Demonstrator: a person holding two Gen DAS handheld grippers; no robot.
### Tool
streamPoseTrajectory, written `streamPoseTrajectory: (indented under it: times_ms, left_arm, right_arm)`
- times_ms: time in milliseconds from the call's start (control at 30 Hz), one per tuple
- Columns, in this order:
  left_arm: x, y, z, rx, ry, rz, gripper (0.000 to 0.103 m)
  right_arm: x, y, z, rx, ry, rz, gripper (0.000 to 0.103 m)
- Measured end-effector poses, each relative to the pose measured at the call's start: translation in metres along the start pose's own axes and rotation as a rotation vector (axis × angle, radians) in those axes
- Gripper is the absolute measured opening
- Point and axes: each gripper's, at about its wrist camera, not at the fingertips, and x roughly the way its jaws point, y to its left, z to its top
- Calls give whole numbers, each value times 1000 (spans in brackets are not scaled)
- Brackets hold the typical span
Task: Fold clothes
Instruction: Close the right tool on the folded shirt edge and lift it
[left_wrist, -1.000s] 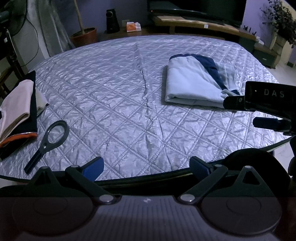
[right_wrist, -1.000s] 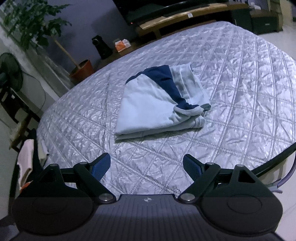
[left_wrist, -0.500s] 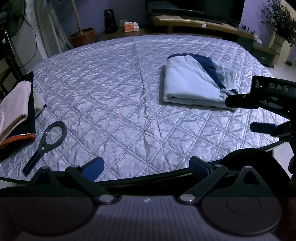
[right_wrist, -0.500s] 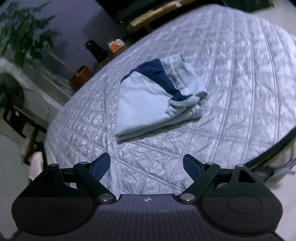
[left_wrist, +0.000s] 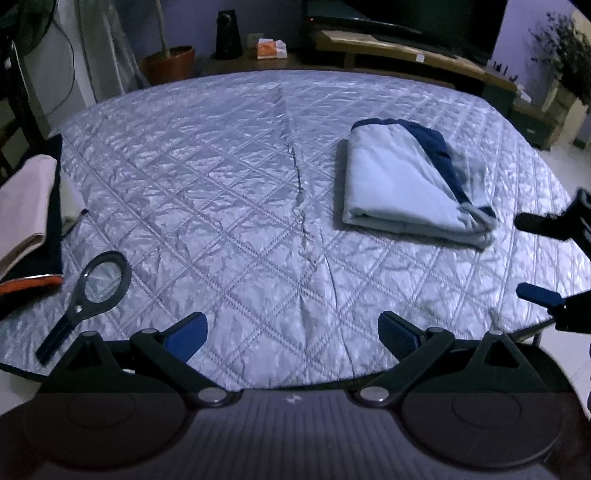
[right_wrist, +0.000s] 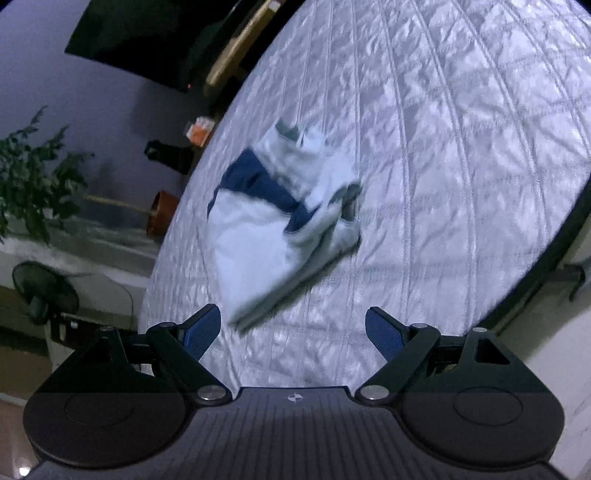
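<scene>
A folded light-blue and navy garment (left_wrist: 402, 184) lies on the quilted silver table cover (left_wrist: 221, 192), right of the middle crease. In the right wrist view the same garment (right_wrist: 273, 229) looks blurred and tilted, just ahead of the fingers. My left gripper (left_wrist: 291, 332) hovers open over the near table edge with nothing between its blue pads. My right gripper (right_wrist: 293, 332) is open and empty too; it also shows at the right edge of the left wrist view as the right gripper (left_wrist: 532, 258), rolled sideways beside the garment's near right corner.
A black magnifying glass (left_wrist: 92, 288) lies near the front left. A stack of folded clothes (left_wrist: 26, 221) sits at the left edge. Beyond the table are a plant pot (left_wrist: 168, 66), a low TV bench (left_wrist: 406, 51) and a standing fan (right_wrist: 44, 295).
The right gripper has rolled strongly and dropped toward the garment, so its view tilts. In the left wrist view the scene shifted slightly and the right gripper slid toward the right edge.
</scene>
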Motion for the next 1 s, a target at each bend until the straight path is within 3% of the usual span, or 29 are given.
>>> streamPoseTrajectory:
  times_ms: [367,833,1000]
  left_arm:
    - [42,-1,49,78,-26,19,98]
    - [101,-28,84,133,-13,-22,97]
    - [111,-40,88,181,-2,-21,97]
  right_arm:
    - [42,-26,38,-15,17,16,90]
    - [94,8,79,-214,77,45,94]
    - [107,14,92,-284,113,88,103]
